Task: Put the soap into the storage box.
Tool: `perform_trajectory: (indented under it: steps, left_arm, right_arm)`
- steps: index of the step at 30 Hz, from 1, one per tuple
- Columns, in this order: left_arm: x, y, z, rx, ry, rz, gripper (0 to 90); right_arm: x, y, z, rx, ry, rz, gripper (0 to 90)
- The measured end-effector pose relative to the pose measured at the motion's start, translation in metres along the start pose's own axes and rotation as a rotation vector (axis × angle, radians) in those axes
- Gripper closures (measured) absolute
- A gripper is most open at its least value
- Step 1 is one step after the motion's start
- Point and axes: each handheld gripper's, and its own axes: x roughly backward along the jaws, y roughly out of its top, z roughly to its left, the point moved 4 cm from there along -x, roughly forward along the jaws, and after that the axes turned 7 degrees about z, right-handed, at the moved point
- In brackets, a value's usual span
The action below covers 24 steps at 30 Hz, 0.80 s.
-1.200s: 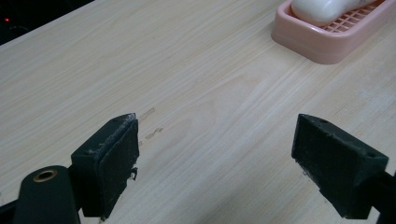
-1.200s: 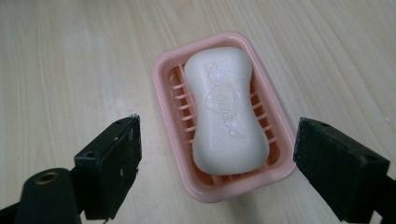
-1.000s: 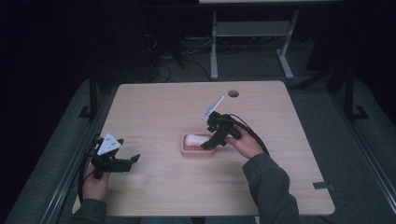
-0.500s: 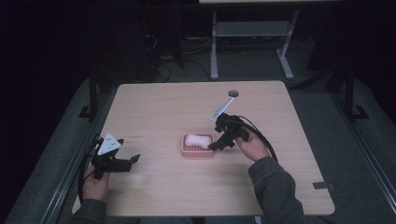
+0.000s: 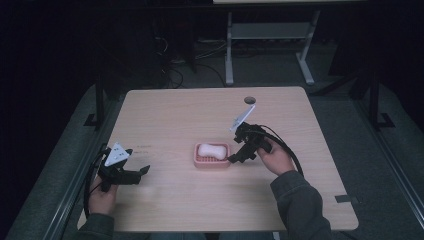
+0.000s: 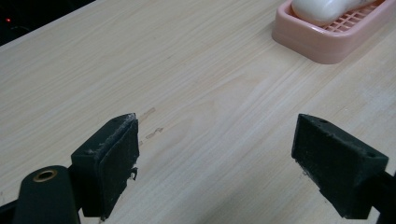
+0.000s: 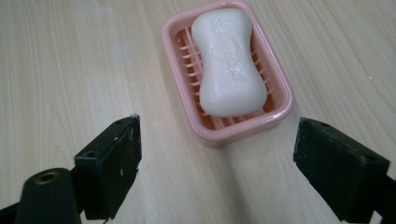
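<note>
A white bar of soap (image 5: 210,149) (image 7: 228,63) lies in a pink slatted soap dish (image 5: 199,160) (image 7: 279,110) near the middle of the wooden table (image 5: 200,110). My right gripper (image 5: 235,157) (image 7: 217,172) is open just right of the dish, jaws wide apart and empty, pointing at the dish's near end. My left gripper (image 5: 141,173) (image 6: 217,163) rests open near the table's front left, well apart from the dish. The dish (image 6: 322,44) and the soap (image 6: 327,9) sit at the top right of the left gripper view.
A round cable hole (image 5: 250,100) sits near the table's far edge. Beyond the table a desk frame (image 5: 270,45) stands on a dark floor. Dark tape (image 5: 347,198) marks the front right corner. Bare tabletop (image 6: 140,70) surrounds the dish.
My right gripper has drawn back to the right, away from the soap and off the dish, with its jaws open. The left gripper has stayed put.
</note>
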Motion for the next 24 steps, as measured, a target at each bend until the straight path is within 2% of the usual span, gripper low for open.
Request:
perform_trajectory:
  steps: [3,5,9,17,24]
  left_arm:
    - [0.000,0.000,0.000,0.000,0.000,-0.001,14.5]
    - [0.000,0.000,0.000,-0.001,-0.001,0.004,14.5]
    - [0.000,0.000,0.000,-0.001,-0.001,-0.001,14.5]
    - [-0.001,0.000,0.000,0.003,-0.004,-0.005,14.5]
    - [-0.001,0.000,0.000,0.009,-0.005,-0.008,14.5]
  right_arm:
    - [0.001,-0.002,0.001,-0.005,0.004,-0.001,14.5]
    - [0.002,-0.004,0.002,0.008,-0.032,-0.016,14.6]
    - [0.001,-0.011,0.003,-0.007,-0.016,-0.011,14.5]
    - [0.003,-0.021,0.004,-0.010,-0.018,-0.028,14.5]
    - [0.005,-0.028,0.004,-0.027,-0.006,-0.018,14.5]
